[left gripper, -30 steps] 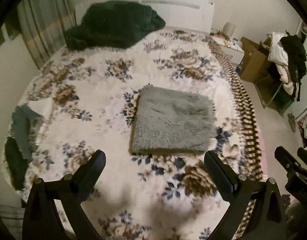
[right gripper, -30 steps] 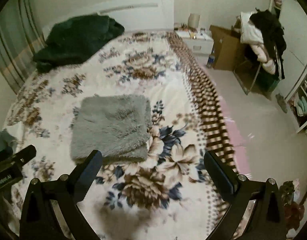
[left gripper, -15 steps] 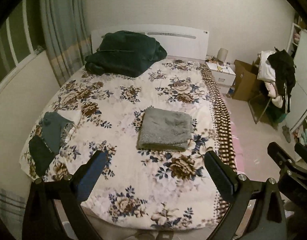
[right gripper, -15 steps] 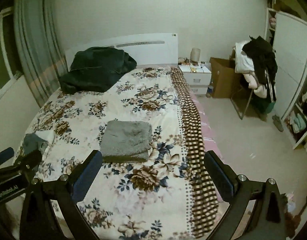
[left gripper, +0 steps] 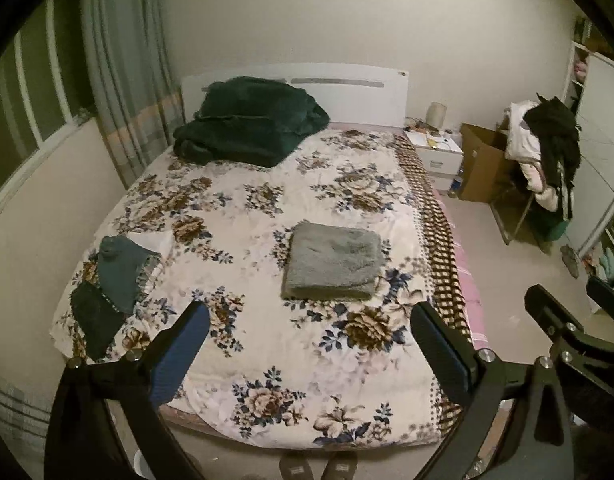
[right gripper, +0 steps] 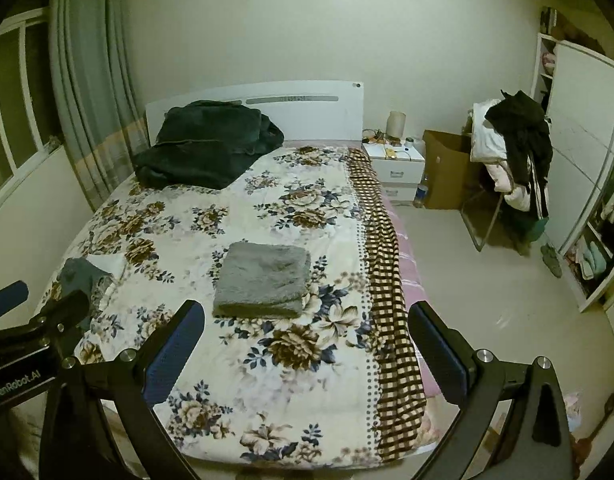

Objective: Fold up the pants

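Note:
The grey fuzzy pants (left gripper: pixel 333 260) (right gripper: pixel 263 280) lie folded into a neat rectangle on the floral bed cover (left gripper: pixel 235 216) (right gripper: pixel 179 220), right of the bed's middle. My left gripper (left gripper: pixel 310 316) hangs open above the foot of the bed, well back from the pants, holding nothing. My right gripper (right gripper: pixel 306 310) is open too, level with it and equally far from the pants. Each wrist view catches the other gripper at its edge: the right gripper (left gripper: pixel 567 328) and the left gripper (right gripper: pixel 35 320).
A dark green blanket (left gripper: pixel 247 124) is heaped by the headboard. Teal and dark clothes (left gripper: pixel 115 276) lie at the bed's left edge. Right of the bed are a nightstand (left gripper: pixel 439 152), a cardboard box (left gripper: pixel 483 168) and a chair piled with clothes (left gripper: pixel 547 152). Slippers (left gripper: pixel 319 468) sit at the bed's foot.
Both grippers have pulled back and up from just above the folded pants to beyond the foot of the bed. The pants have not moved. Both grippers stayed open.

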